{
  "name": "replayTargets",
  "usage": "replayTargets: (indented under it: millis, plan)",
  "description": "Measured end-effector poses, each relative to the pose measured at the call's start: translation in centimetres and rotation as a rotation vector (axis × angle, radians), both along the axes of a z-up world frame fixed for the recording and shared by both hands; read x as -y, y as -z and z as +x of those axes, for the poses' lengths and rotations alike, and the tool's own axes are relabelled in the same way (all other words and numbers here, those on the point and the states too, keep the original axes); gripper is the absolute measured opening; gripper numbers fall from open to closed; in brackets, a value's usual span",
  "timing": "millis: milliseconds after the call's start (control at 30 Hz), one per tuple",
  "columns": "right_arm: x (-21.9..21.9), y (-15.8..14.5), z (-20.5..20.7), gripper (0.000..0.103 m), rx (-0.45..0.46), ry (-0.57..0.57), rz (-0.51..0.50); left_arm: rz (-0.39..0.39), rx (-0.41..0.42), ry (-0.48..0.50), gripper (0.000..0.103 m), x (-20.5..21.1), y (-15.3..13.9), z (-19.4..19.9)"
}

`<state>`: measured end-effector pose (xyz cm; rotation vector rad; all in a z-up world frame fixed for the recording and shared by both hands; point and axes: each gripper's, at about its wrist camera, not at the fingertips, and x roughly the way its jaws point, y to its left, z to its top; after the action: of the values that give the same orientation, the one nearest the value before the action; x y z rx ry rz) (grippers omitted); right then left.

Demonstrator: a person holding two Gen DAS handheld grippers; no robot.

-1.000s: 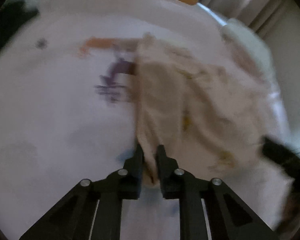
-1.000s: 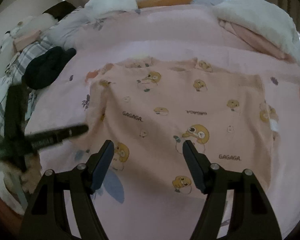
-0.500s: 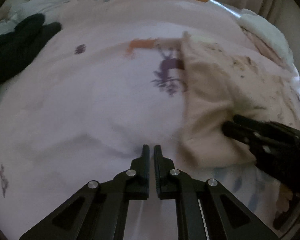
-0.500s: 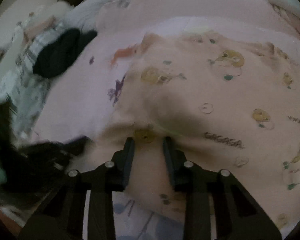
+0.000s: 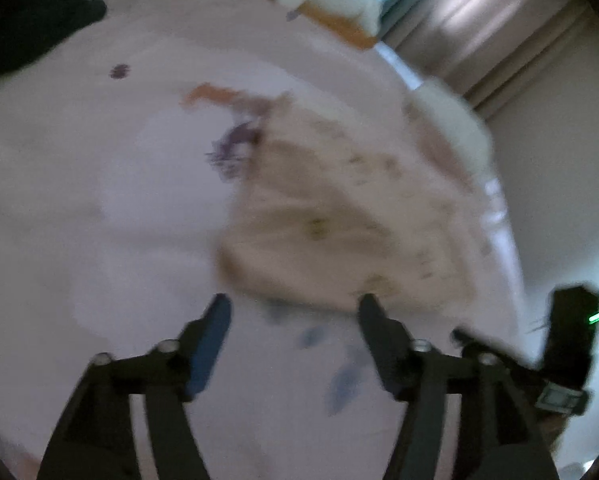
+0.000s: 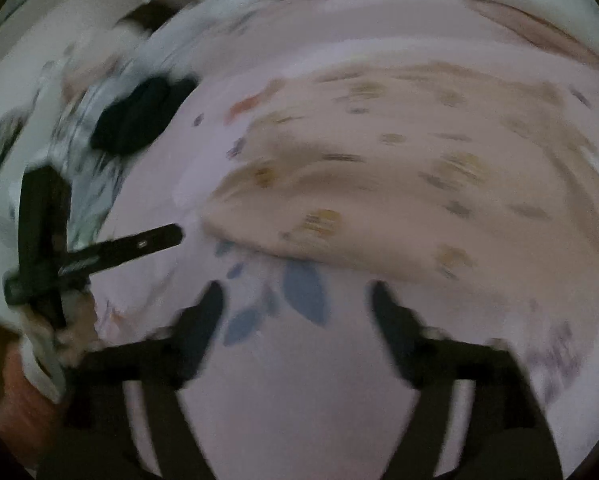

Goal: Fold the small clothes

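Beyond both fingers (image 6: 215, 300) lies garment (image 6: 399, 184).

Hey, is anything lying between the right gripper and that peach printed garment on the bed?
Nothing visible. Only bare pink bedsheet shows between the right gripper, whose jaws are opening with nothing in them, and the garment just ahead. The black clothing lies off to the left, clear of the path.
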<state>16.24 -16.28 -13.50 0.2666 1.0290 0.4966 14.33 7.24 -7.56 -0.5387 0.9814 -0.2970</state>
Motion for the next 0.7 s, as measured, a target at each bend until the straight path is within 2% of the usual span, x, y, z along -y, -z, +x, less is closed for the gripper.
replayTargets:
  millis: [67,167,233,333,400,500,633,700]
  plan:
    - [3.9,0.3,-1.1,0.096,-0.038,0.139,0.103,-0.094,-0.041,0.016,0.067,1.1,0.5,0.2]
    - [7.9,1.7,-1.7,0.096,-0.109,0.284,0.224,-0.238,-0.105,0.015,0.069,2.8,1.9,0.9]
    - [9.7,2.8,-2.1,0.096,-0.133,0.375,0.291,-0.301,-0.147,0.004,0.07,3.8,3.1,1.1]
    - [10.9,4.0,-2.1,0.096,-0.146,0.446,0.352,-0.397,-0.224,-0.044,0.07,5.2,5.6,1.8]
    - [10.9,5.1,-1.6,0.096,-0.164,0.457,0.433,-0.437,-0.181,-0.104,0.07,5.2,6.1,1.9]
    - [11.2,5.8,-1.4,0.096,-0.126,0.508,0.497,-0.494,-0.126,-0.181,0.07,5.4,5.9,2.8]
    - [11.6,5.8,-0.6,0.096,-0.078,0.559,0.56,-0.531,-0.079,-0.237,0.07,5.3,6.0,3.5]
    - [12.2,5.7,-0.3,0.097,-0.077,0.589,0.579,-0.513,-0.055,-0.233,0.07,5.8,5.7,4.0]
